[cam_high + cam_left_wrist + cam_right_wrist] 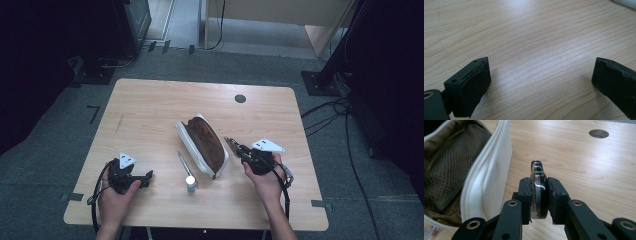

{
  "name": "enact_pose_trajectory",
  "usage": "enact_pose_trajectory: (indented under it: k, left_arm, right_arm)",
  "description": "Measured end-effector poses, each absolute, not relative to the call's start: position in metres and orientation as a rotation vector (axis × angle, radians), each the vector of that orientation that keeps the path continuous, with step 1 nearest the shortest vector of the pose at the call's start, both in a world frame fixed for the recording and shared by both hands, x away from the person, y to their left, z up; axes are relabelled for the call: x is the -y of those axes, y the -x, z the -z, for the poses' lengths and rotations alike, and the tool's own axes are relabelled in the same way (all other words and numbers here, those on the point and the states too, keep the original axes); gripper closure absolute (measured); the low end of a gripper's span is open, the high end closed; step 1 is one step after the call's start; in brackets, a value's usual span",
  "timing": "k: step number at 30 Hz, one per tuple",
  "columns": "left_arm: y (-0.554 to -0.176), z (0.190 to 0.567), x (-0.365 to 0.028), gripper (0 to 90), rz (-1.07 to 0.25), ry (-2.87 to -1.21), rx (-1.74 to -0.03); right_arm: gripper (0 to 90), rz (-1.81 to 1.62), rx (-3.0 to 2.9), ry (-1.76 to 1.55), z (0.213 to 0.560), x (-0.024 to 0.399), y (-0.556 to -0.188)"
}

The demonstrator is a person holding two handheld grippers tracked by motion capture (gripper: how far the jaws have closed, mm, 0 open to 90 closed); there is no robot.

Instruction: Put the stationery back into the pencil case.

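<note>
The right gripper is clamping a small glossy dark object with a metal rim edge-on between its pads, just off the right side of the open white pencil case at the middle of the tabletop — what the object is I cannot tell. It is looking stiff, light and slick, so the narrow pinch across its flat faces is likely to slip unless the pads are sitting squarely at mid-body. The left gripper is resting with jaws wide and empty near the tabletop's front left corner — a pen and a small bottle are lying near the front edge.
</note>
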State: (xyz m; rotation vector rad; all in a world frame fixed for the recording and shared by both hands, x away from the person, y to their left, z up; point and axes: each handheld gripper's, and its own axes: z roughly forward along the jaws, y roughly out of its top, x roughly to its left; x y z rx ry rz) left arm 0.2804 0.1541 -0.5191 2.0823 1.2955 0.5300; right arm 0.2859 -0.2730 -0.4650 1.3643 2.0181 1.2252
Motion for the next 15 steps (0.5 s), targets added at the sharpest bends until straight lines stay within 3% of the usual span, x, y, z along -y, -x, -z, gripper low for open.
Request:
enact_pose_trajectory:
  k: [15]
  left_arm:
    - [-0.28, 0.519, -0.154, 2.3, -0.53, -2.082, -1.296]
  right_arm:
    - [74.4, -1.263, -1.954, -1.346, 0.425, 0.271, -0.275]
